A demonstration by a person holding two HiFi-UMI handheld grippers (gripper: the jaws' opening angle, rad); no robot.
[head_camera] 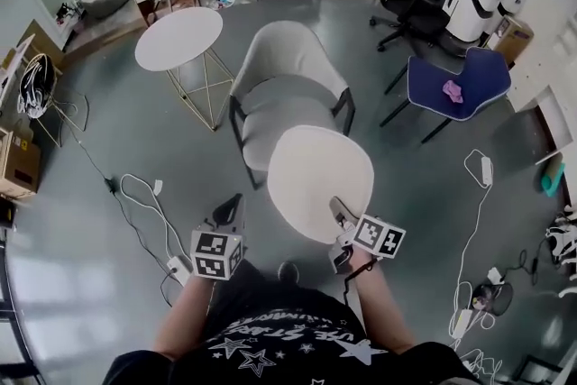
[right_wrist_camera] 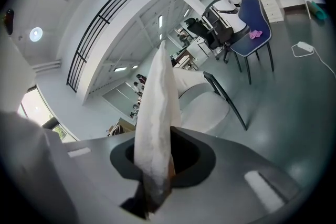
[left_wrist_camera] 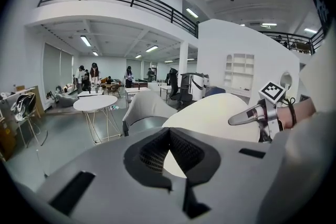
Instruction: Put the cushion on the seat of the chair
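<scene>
A round white cushion hangs in front of me, and my right gripper is shut on its near edge. In the right gripper view the cushion stands edge-on, clamped between the jaws of the right gripper. The pale grey shell chair stands just beyond the cushion, its seat bare and partly hidden by the cushion. My left gripper is to the cushion's left, apart from it, shut and holding nothing. In the left gripper view the cushion and chair lie beyond the left gripper.
A round white table stands left of the chair. A blue chair with a pink thing on it and a black office chair are at the right. Cables and a power strip lie on the floor. A cardboard box sits far left.
</scene>
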